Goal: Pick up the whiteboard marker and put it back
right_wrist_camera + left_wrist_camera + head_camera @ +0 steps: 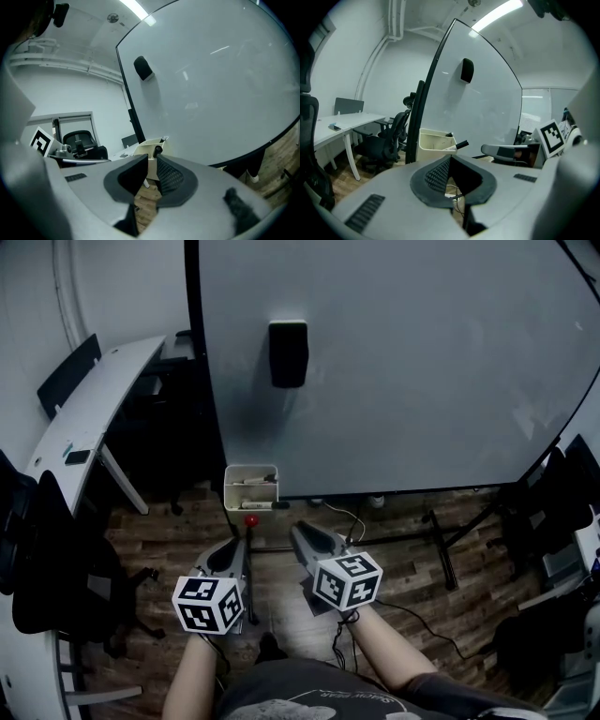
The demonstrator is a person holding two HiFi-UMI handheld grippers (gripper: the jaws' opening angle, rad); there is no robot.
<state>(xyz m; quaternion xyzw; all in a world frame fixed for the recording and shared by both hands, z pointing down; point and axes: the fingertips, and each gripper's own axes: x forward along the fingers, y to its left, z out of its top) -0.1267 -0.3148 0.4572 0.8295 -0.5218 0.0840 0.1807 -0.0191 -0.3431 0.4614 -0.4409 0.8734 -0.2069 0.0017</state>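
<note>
An office with a dark wood-plank floor (281, 615), seen steeply from above: at the far left a white bench (94, 413) carries a small dark thing too small to name, with black chairs (56, 568) below it partly cut off by the frame. A white tray (231, 491) sits at the lower left corner of the big whiteboard (422, 362), whose right side runs out of view; an eraser (288, 352) clings to the board above. What lies inside the tray is hard to make out. The whiteboard marker (263, 505) lies at the tray's front edge, its black cap poking past the right corner. The left claw (451, 156) is closed, tips touching, nothing in it. The right claw (152, 158) stands a narrow slit apart, also empty. Both point toward the tray, and the marker sits ahead of them, apart from both.
</note>
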